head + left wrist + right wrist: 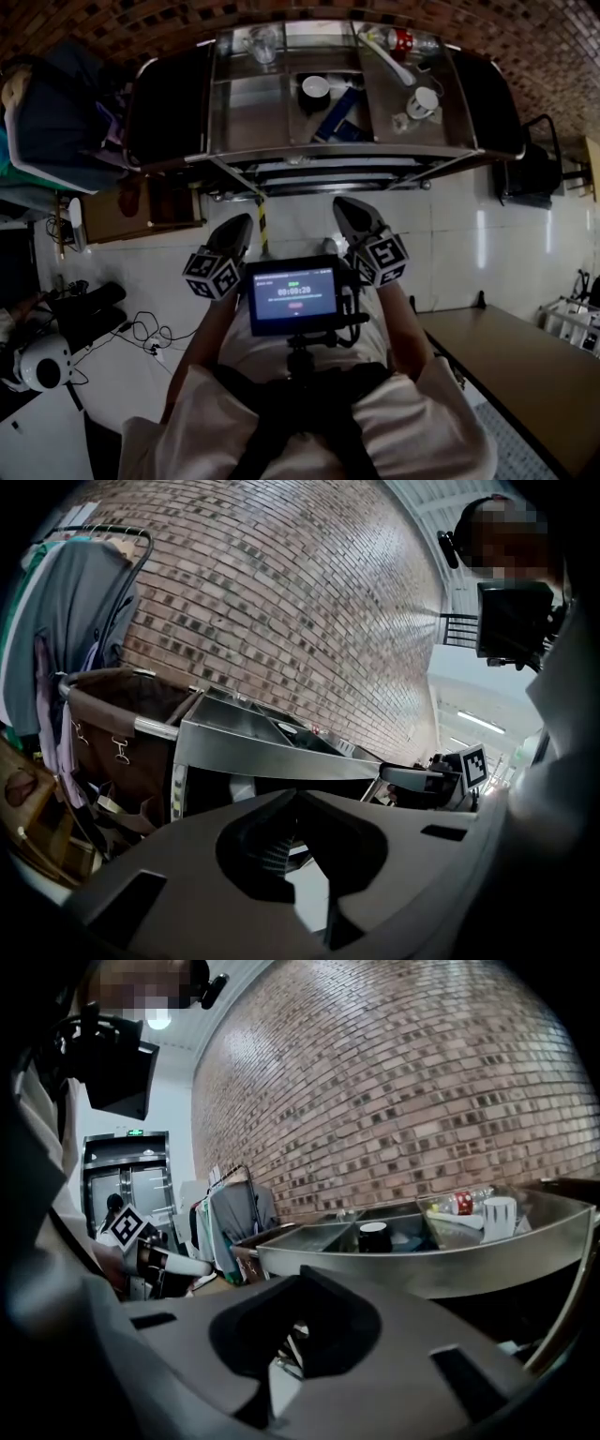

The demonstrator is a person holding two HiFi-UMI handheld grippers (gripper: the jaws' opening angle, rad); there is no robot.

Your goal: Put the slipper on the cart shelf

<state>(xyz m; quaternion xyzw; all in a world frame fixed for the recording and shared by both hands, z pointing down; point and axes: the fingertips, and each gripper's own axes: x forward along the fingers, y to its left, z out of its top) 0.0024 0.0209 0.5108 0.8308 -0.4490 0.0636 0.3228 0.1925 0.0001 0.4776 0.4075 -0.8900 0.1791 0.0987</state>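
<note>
The steel cart (281, 155) stands ahead against the brick wall, with lower shelves (328, 176) showing under its top trays. A dark blue flat thing (339, 116) lies in the middle tray beside a black cup (314, 91); I cannot tell whether it is the slipper. My left gripper (246, 225) and right gripper (343, 208) hover side by side over the white floor, short of the cart. Both point at the cart, shut and empty. The left gripper (298, 795) faces the cart's left corner. The right gripper (305, 1275) faces its front rail (422, 1265).
Dark bags hang at both ends of the cart (169, 103) (487, 94). A bottle (398, 39) and white cup (424, 99) sit in the right tray. A clothes rack (47, 122), cardboard box (150, 208) and cables (141, 330) lie left. A table (516, 366) is at right.
</note>
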